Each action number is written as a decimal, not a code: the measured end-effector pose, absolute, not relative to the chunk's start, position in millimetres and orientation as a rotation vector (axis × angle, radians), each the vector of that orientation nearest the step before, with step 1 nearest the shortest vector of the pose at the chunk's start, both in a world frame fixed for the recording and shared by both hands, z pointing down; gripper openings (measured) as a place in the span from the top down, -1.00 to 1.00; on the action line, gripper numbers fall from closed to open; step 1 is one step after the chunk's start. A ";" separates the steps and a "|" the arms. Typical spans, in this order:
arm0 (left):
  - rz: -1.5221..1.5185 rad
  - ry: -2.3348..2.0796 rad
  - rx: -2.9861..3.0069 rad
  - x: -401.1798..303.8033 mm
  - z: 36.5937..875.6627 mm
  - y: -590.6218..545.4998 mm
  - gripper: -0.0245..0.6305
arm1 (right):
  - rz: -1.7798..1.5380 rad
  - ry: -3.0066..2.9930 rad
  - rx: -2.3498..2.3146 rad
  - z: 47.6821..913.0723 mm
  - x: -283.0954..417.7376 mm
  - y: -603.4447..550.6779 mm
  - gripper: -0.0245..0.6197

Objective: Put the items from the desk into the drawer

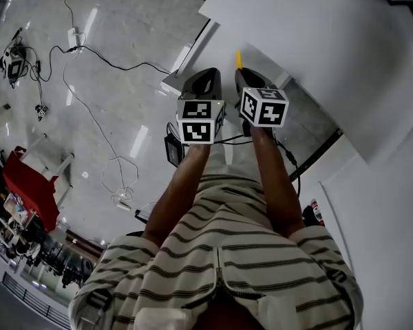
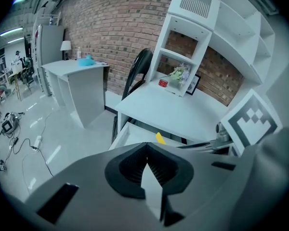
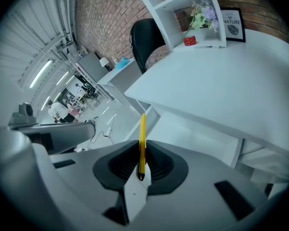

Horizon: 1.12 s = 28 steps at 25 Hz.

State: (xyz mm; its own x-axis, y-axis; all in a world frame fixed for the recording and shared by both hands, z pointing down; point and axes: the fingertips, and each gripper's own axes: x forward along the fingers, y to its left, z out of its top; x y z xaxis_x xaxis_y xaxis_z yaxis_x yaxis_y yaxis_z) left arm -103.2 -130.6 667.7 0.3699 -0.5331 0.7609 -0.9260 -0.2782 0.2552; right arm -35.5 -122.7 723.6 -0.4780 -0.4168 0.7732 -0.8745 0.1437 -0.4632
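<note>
The right gripper is clenched on a slim yellow pen, which may instead be a pencil; the views do not settle it. The pen's dark end sits between the ribbed black jaw pads. Its long axis runs parallel to the jaws and projects straight forward, out past the tips. The open drawer lies directly ahead of and below the pen tip, beneath the front edge of the desk. The next move therefore likely calls for a short advance and descent along the pen's own axis before release. The right gripper is the nearer of the two to the drawer interior. The left gripper is held just beside it, jaws pressed together with nothing between them. The pen is smooth, rigid and thin, and could roll once set down. The drawer is a shallow white box with flat, hard walls and a bare floor where visible. The desk top is a matte white panel carrying a white shelf unit.
</note>
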 end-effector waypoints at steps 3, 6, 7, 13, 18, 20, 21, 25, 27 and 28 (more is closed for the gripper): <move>0.729 -1.251 1.928 -103.4 671.0 -128.5 0.91 | 1.352 -1.931 1.230 738.4 -32.4 -120.8 0.75; 0.722 -1.250 1.922 -102.8 674.1 -129.0 0.91 | 1.400 -1.905 1.236 749.5 -29.5 -119.2 0.75; 0.721 -1.249 1.919 -102.5 674.9 -129.0 0.91 | 1.415 -1.897 1.238 753.1 -28.9 -118.4 0.75; 0.736 -1.240 1.902 -102.9 681.0 -124.0 0.91 | 1.473 -1.854 1.200 775.2 -31.0 -109.0 0.75; 0.733 -1.245 1.896 -104.5 684.9 -122.4 0.91 | 1.397 -1.837 1.162 794.8 -28.5 -106.1 0.75; 0.726 -1.243 1.884 -105.7 687.1 -120.5 0.91 | 1.367 -1.838 1.137 803.9 -29.1 -105.1 0.75; 0.724 -1.242 1.878 -106.3 687.9 -119.8 0.91 | 1.339 -1.843 1.113 808.6 -30.0 -104.7 0.75; 0.736 -1.241 1.876 -108.6 688.2 -118.2 0.91 | 1.177 -1.897 0.941 826.9 -40.3 -102.0 0.75; 0.742 -1.240 1.879 -109.9 687.9 -117.2 0.91 | 1.123 -1.904 0.882 834.5 -43.0 -99.8 0.75; 0.745 -1.241 1.881 -110.4 687.9 -117.1 0.91 | 1.108 -1.903 0.865 837.4 -43.4 -99.1 0.75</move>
